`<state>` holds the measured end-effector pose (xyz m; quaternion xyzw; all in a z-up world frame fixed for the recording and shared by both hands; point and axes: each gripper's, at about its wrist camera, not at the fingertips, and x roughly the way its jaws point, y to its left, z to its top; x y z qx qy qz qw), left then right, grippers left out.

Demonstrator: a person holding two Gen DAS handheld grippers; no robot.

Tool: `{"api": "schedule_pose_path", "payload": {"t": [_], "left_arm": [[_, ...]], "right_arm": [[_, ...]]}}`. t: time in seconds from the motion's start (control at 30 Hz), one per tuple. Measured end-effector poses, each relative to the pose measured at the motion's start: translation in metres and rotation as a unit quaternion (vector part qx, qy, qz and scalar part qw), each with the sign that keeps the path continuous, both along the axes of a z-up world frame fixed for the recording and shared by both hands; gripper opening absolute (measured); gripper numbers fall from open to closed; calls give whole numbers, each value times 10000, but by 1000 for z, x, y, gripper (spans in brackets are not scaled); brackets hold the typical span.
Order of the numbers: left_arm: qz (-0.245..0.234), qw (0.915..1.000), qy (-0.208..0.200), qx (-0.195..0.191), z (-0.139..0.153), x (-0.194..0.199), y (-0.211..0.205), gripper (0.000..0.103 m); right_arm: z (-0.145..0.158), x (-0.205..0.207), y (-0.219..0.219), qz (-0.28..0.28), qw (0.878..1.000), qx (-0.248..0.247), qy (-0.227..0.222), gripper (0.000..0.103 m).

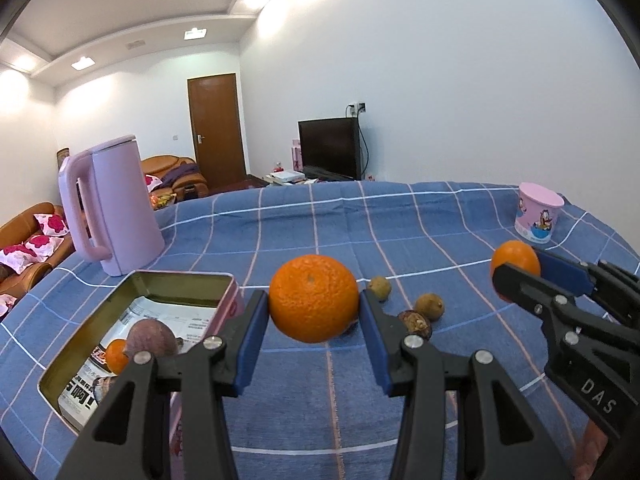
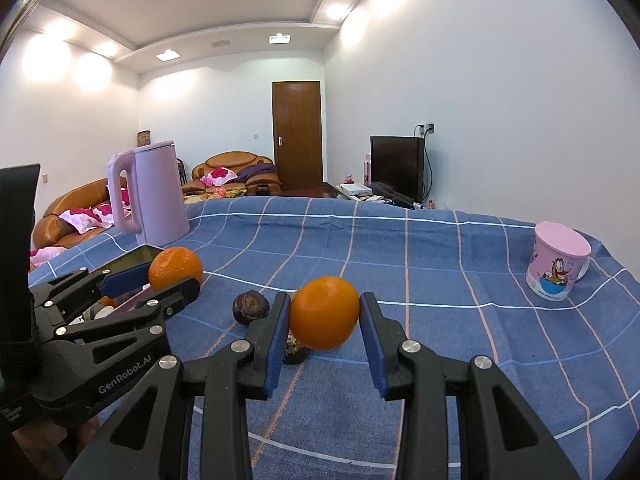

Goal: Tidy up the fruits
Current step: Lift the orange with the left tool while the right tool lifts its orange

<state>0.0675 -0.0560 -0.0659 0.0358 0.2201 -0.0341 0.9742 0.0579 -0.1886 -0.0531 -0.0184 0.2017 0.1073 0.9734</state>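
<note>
Each hand-held gripper, left point(image 1: 315, 334) and right point(image 2: 325, 330), held one orange point(image 1: 314, 298); round fruit could have slipped above the tin point(image 1: 72, 354).

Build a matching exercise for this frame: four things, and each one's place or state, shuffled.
Things:
1. kettle
2. cup
3. tin
4. left gripper

Places or states:
A. closed on an orange
B. far right on the cloth
C. lidless, fruit inside
D. upright behind the tin

Pairs: 1-D, 2-B, 3-C, 4-A
</note>
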Motion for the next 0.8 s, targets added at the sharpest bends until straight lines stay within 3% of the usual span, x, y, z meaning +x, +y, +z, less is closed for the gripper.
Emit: {"api": "schedule_pose_path", "payload": {"t": [0.8], "left_arm": [[304, 9993, 147, -162, 0, 2, 35, 48]], "right_arm": [[-1, 8, 37, 271, 9992, -297, 41, 37]]}}
